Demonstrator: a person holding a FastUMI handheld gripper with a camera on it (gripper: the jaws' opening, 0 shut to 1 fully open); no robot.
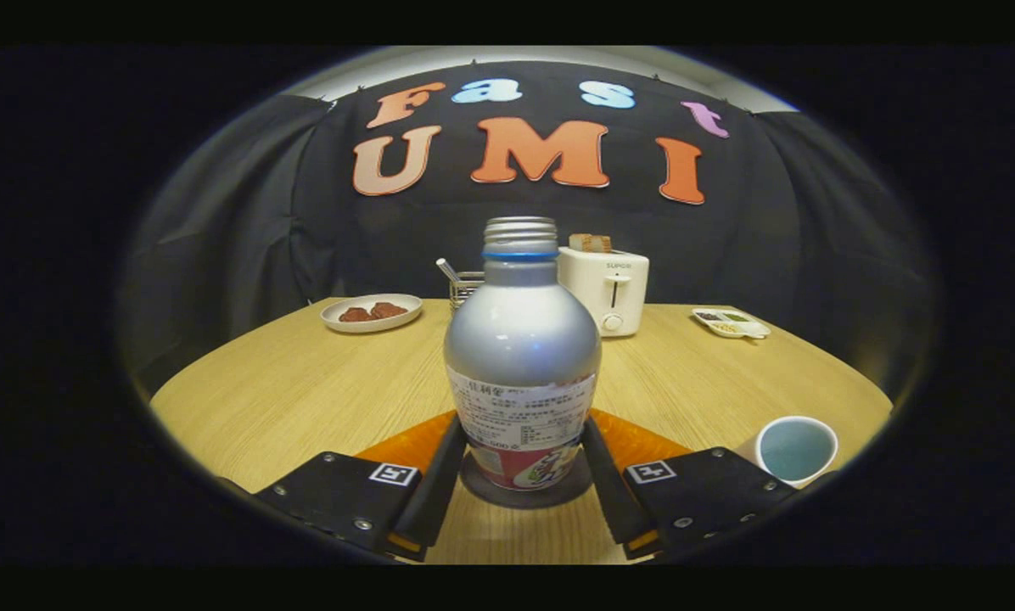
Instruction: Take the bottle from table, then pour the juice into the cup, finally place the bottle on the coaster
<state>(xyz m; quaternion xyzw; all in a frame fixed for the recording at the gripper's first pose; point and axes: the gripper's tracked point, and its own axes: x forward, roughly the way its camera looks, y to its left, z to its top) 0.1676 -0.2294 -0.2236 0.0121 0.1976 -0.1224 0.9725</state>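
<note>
A silver bottle (522, 339) with a white label and an uncapped threaded neck stands upright between my fingers. Its base rests on a dark round coaster (482, 492) on the wooden table (287, 390). My gripper (522, 428) is shut on the bottle, one finger pressing each side at label height. An orange flat patch (406, 445) lies on the table behind the fingers, on both sides of the bottle. A white cup (796, 448) with a pale blue inside stands to the right of the right finger; I cannot tell what it holds.
Beyond the bottle stand a white toaster (605, 288) with bread in it and a wire holder (465, 288). A plate of brown food (372, 312) sits at the far left, a small divided dish (731, 322) at the far right. The round table edge curves close on both sides.
</note>
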